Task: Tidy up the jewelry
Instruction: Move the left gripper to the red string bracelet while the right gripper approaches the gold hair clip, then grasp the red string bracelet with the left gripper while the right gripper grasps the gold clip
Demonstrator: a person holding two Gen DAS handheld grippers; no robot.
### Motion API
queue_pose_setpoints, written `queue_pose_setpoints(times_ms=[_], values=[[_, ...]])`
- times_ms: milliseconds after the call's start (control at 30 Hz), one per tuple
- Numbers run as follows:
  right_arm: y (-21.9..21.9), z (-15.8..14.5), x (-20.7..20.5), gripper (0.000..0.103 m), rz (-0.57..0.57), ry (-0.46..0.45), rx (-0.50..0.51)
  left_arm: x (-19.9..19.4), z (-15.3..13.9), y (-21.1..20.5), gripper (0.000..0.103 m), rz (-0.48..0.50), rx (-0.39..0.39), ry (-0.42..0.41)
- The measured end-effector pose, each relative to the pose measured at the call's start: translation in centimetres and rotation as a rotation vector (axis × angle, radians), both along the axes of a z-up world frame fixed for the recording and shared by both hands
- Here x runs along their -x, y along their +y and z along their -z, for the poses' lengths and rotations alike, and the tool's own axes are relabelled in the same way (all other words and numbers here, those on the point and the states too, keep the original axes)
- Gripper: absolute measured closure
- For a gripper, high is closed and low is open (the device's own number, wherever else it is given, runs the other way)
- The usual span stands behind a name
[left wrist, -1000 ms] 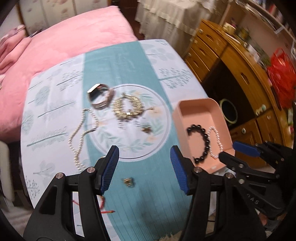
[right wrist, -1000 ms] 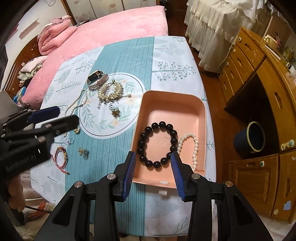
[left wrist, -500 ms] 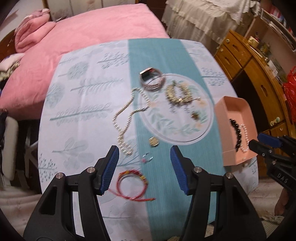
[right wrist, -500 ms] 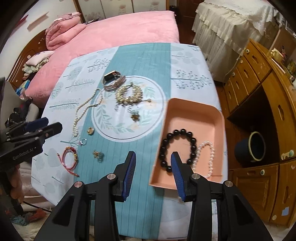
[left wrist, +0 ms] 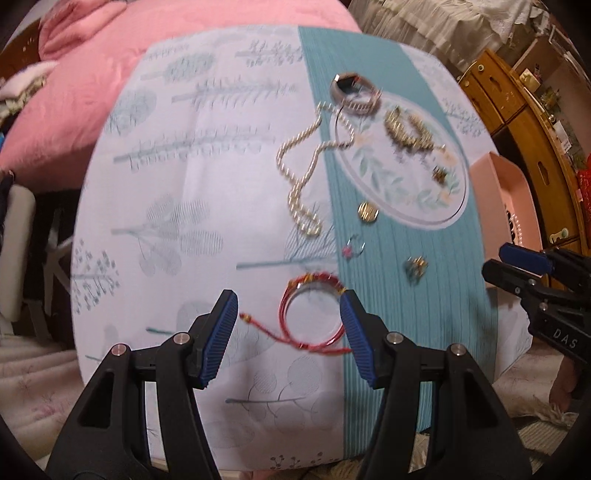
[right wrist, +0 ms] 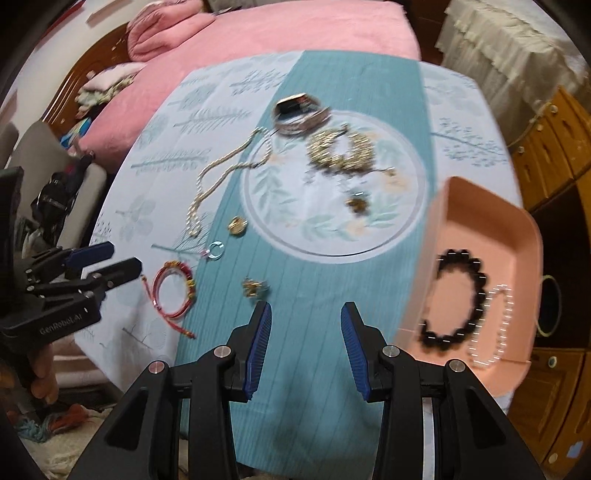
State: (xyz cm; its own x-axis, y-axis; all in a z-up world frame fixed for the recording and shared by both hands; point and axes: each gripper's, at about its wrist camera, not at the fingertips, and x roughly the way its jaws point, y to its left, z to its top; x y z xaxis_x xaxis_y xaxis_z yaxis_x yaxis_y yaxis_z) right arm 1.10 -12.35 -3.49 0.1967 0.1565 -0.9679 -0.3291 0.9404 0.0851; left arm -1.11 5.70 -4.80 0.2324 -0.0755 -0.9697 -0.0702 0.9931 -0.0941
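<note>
A red cord bracelet (left wrist: 314, 317) lies on the tablecloth between the fingers of my open left gripper (left wrist: 288, 326), close to the right finger; the pads do not press it. My right gripper (right wrist: 306, 325) stands open over the teal stripe, nothing between its fingers, just behind a small gold piece (right wrist: 253, 288). To its right a pink tray (right wrist: 517, 236) holds a black bead bracelet (right wrist: 454, 295) and a white pearl bracelet (right wrist: 491, 325). A pearl necklace (left wrist: 303, 173), a watch (left wrist: 354, 92), a gold bracelet (left wrist: 406, 129) and a ring (left wrist: 352, 249) lie loose.
A gold disc (left wrist: 367, 212) and a small brooch (left wrist: 439, 173) also lie on the cloth. A pink bed (right wrist: 295, 29) stands behind the table, wooden drawers (right wrist: 554, 140) to the right, a dark bin (right wrist: 550, 306) on the floor. The table's front edge is just under both grippers.
Both grippers have swung left across the table and come lower. The left one went from near the tray to over the red bracelet. The tray now sits far right. Jaws unchanged.
</note>
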Motion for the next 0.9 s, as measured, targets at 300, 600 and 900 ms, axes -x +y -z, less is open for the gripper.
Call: queue_pose_setpoints(times_ms=[300, 600, 900], values=[[2.7, 3.6, -0.2, 0.063, -0.034, 0.054, -0.010, 0.1, 3.4, 1.2, 0.049, -0.028, 0.037, 0.052], [4.3, 5.5, -0.6, 0.063, -0.049, 0.074, -0.012, -1.3, 4.9, -0.3, 0.057, 0.055, 0.003, 0.059], [5.6, 7.1, -0.9, 0.065, -0.068, 0.078, 0.018, -2.1, 5.4, -1.6, 0.081, 0.116, -0.093, 0.052]])
